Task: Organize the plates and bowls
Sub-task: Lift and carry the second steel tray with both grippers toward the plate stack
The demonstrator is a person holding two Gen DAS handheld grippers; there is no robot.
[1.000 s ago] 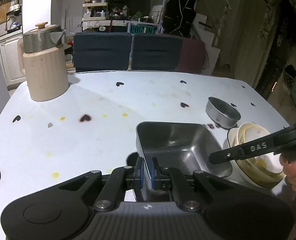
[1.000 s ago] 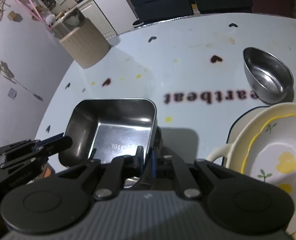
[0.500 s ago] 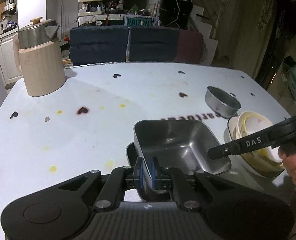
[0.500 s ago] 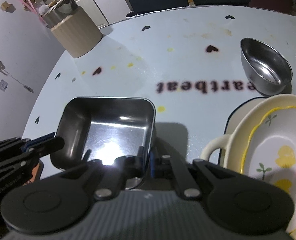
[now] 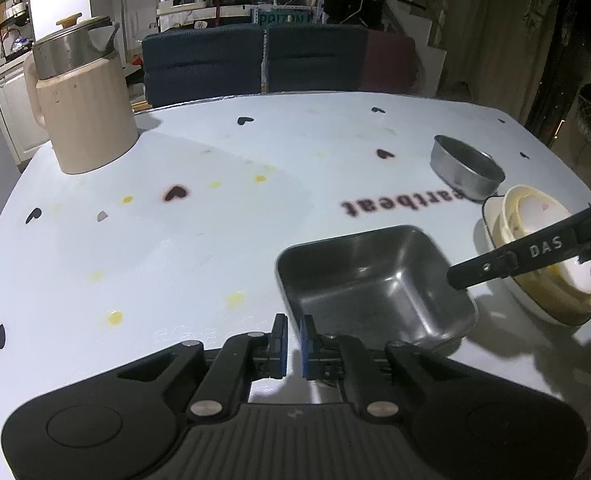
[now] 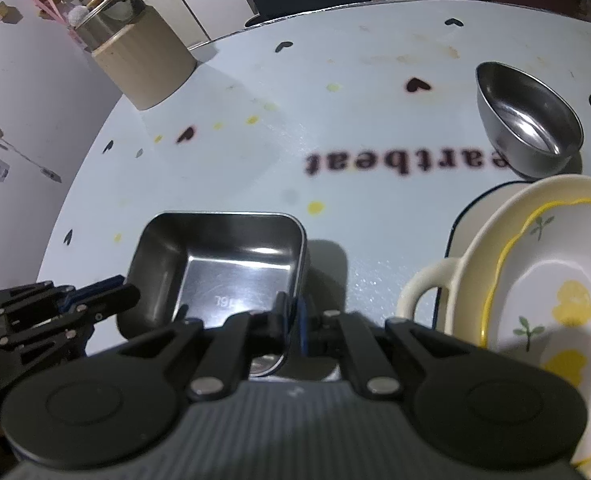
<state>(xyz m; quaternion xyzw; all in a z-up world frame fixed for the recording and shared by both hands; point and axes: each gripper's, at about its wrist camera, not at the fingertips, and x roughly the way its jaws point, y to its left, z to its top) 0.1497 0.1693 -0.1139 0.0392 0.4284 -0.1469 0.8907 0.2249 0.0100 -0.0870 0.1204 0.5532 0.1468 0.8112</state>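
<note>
With both grippers, left (image 5: pixel 293 334) and right (image 6: pixel 291 320), pinching opposite rims, we carry the steel tray (image 5: pixel 375 284) level toward the plates (image 6: pixel 535 280).

A cream kettle (image 5: pixel 83 120) with a steel lid stands at the far left corner of a white table (image 5: pixel 199 248) printed with small hearts and lettering; dark blue chairs (image 5: pixel 255 64) line the far edge.
</note>
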